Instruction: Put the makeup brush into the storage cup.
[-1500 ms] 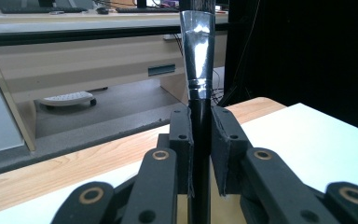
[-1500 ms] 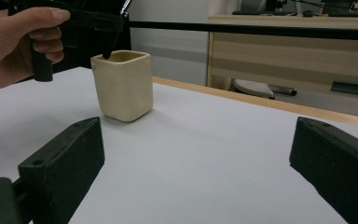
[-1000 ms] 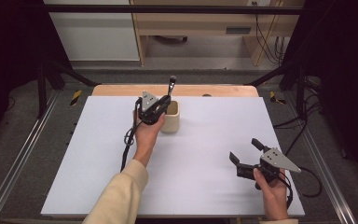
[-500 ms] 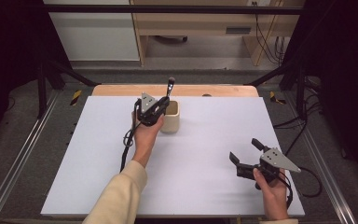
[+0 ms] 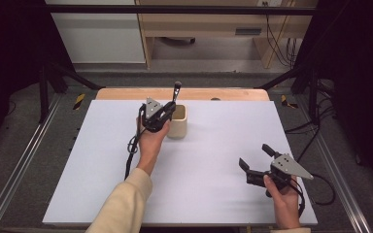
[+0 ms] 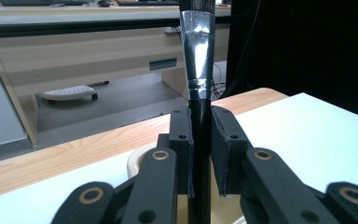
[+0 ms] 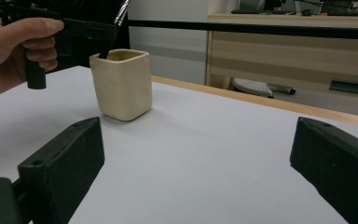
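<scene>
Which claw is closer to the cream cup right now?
Left. The left claw sits right beside the cream cup, shut on a brush above its mouth. The right claw hangs open, well off toward the table's near right corner.

The cup (image 5: 178, 121) is plain cream. The brush (image 6: 199, 70) has a black handle, a shiny silver ferrule and dark bristles. Both grippers, left (image 5: 167, 110) and right (image 5: 254, 158), are black with grey plates on top. The table (image 5: 213, 160) is pale lavender-white with a light wood far edge. The sleeve (image 5: 121, 208) is beige.
</scene>
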Motion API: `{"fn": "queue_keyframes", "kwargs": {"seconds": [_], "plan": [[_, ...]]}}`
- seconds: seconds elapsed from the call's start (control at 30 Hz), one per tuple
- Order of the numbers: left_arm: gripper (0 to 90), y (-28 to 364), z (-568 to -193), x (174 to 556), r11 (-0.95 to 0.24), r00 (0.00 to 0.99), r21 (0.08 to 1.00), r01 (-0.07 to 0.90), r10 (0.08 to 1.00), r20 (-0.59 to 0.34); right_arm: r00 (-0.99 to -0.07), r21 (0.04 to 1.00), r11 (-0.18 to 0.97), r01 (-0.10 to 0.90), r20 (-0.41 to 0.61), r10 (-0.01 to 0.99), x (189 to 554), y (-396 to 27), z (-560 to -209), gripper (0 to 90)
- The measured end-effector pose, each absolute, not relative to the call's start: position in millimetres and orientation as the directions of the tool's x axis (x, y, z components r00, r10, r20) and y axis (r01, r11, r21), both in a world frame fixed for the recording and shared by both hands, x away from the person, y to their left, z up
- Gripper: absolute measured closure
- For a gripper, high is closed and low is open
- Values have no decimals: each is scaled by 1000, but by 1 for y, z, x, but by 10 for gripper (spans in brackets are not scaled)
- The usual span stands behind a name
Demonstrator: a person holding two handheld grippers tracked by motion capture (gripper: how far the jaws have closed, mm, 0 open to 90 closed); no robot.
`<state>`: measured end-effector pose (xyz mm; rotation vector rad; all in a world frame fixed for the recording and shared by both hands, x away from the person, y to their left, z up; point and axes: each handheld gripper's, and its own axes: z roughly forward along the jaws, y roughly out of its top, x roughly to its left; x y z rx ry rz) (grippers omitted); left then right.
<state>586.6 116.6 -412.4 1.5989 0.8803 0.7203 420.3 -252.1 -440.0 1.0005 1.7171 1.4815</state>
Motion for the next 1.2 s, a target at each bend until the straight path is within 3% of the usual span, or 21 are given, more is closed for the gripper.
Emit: {"fn": "queue_keyframes", "kwargs": {"seconds": [0.93, 1.2], "plan": [[787, 115, -417, 576, -148, 540, 974, 169, 841, 34, -496, 989, 70, 132, 5, 868, 420, -252, -440, 32], [751, 121, -411, 568, -139, 548, 979, 149, 835, 35, -494, 990, 66, 128, 6, 869, 420, -252, -440, 31]]}}
